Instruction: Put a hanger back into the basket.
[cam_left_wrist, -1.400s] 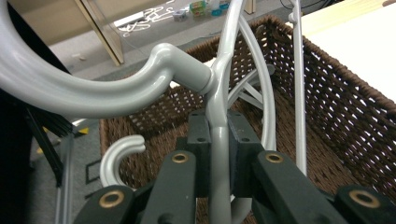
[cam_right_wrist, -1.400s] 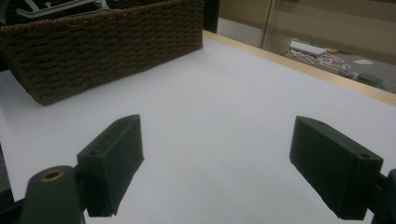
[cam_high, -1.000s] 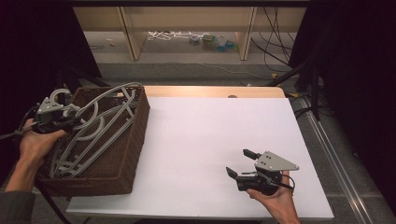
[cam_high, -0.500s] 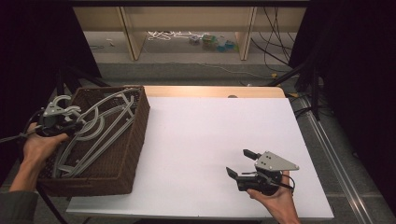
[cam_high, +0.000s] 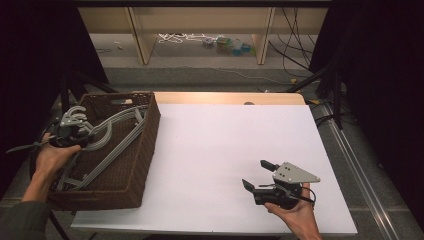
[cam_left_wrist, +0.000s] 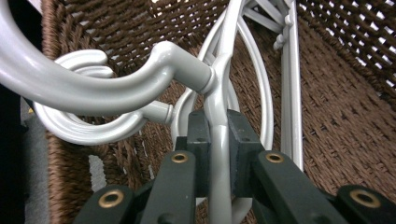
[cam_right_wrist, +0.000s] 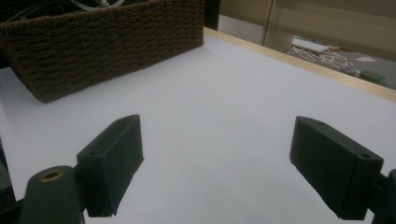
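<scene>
No writing or brand mark can be read on anything here. A dark brown wicker basket (cam_high: 142, 150) sits at the left edge of the white table (cam_high: 215, 150), its near left corner overhanging the table's front. Inside it lie several grey plastic hangers (cam_high: 107, 145), stacked and angled from the far right corner toward the near left, with their hooks gathered at the basket's left rim.

The left gripper (cam_left_wrist: 217, 140) hangs over that rim, and its 2 jaws are pressed tight on the neck of the top hanger (cam_left_wrist: 219, 154), just below where the hook (cam_left_wrist: 93, 88) curves off to the side. More hooks and bars lie beneath it against the woven floor.

The right gripper (cam_high: 257, 175) rests low near the table's front right, held in the person's right hand (cam_high: 295, 215), its jaws spread wide with nothing between them. Between it and the basket, the white surface lies bare up to the wooden far edge (cam_high: 225, 97).
</scene>
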